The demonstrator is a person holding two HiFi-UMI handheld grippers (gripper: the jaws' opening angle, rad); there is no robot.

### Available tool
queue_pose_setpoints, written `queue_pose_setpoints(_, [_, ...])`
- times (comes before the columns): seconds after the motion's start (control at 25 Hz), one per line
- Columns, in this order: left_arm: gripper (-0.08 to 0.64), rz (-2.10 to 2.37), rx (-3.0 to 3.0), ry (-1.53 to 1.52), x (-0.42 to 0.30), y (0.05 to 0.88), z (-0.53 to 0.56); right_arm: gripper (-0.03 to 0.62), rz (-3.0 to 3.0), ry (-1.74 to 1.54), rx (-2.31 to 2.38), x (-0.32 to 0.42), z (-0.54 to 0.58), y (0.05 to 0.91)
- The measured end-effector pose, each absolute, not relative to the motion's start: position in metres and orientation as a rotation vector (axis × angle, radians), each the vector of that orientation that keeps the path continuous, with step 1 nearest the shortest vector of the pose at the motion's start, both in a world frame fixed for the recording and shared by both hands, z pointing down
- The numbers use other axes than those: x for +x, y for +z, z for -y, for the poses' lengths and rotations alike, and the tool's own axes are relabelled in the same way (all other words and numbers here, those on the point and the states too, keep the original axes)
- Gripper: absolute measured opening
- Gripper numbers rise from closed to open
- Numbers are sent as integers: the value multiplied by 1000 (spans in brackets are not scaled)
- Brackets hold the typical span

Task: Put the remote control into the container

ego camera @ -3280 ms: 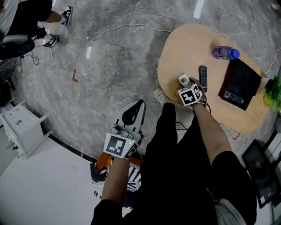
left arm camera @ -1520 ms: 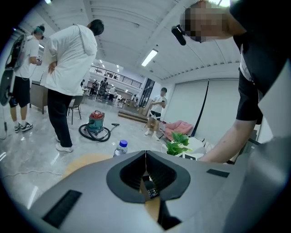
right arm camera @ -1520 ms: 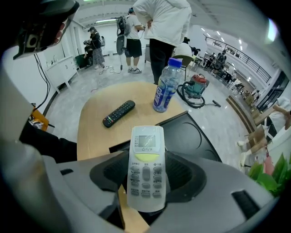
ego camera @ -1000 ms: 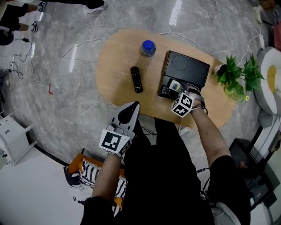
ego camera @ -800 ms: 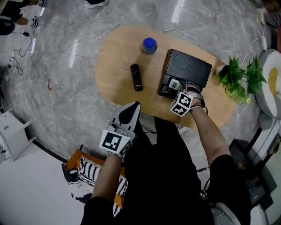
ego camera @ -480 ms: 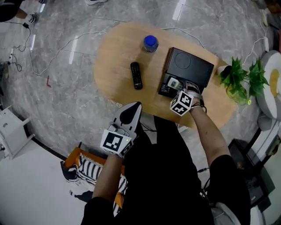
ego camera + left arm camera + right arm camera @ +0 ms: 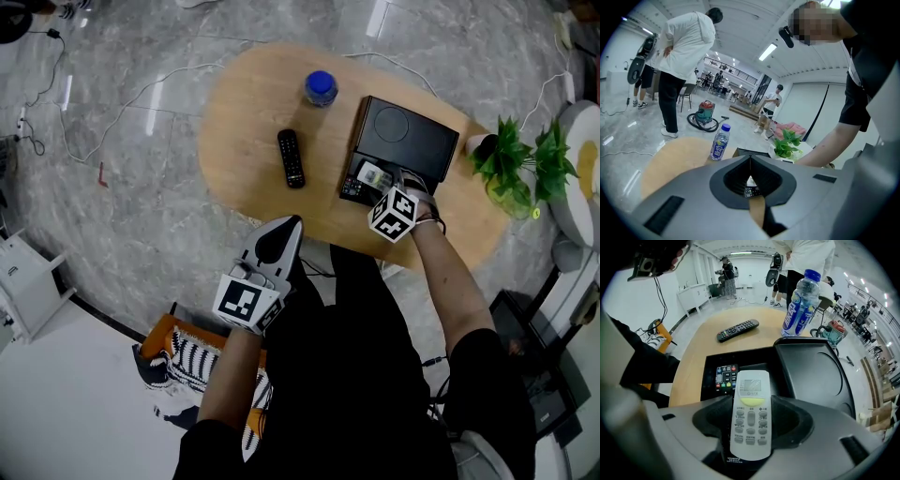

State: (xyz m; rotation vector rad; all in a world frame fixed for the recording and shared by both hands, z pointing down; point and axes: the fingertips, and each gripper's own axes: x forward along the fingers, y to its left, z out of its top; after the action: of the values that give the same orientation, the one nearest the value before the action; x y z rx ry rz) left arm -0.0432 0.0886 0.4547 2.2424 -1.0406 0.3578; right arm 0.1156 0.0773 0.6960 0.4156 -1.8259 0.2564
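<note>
A white remote control (image 7: 750, 420) lies lengthwise between my right gripper's (image 7: 750, 404) wide-set jaws, which are shut on it. It hangs over the open front part (image 7: 710, 380) of the black container (image 7: 813, 376), where a black remote with coloured buttons (image 7: 725, 377) lies. In the head view the right gripper (image 7: 382, 187) and the white remote control (image 7: 375, 175) are at the container's (image 7: 405, 136) near-left corner. My left gripper (image 7: 292, 225) is shut with nothing in it, held off the table's near edge. In its own view the left gripper (image 7: 750, 159) points across the table.
A second black remote (image 7: 291, 157) lies on the oval wooden table (image 7: 253, 103), with a blue-capped water bottle (image 7: 321, 86) behind it. A potted plant (image 7: 514, 167) stands at the table's right end. Cables run over the marble floor, and people stand beyond the table.
Since the earliest frame my right gripper has carried the white remote from beside the black remote to the container's open part. Over the last second both grippers have barely moved.
</note>
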Motion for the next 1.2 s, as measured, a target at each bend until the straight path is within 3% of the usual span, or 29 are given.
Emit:
queue_pose_setpoints(0.92, [8,1037,2331,370,-59,426,-79,254,1826,277,564,117,-72,652])
queue_pose_setpoints(1.04, [8,1064,2359,359,-64,411,-74,137,1860,289,681,119,-66,623])
queue_pose_setpoints(1.2, [8,1118,2403,351,-73,387,-65,102,1915,301,803,121,-66,578])
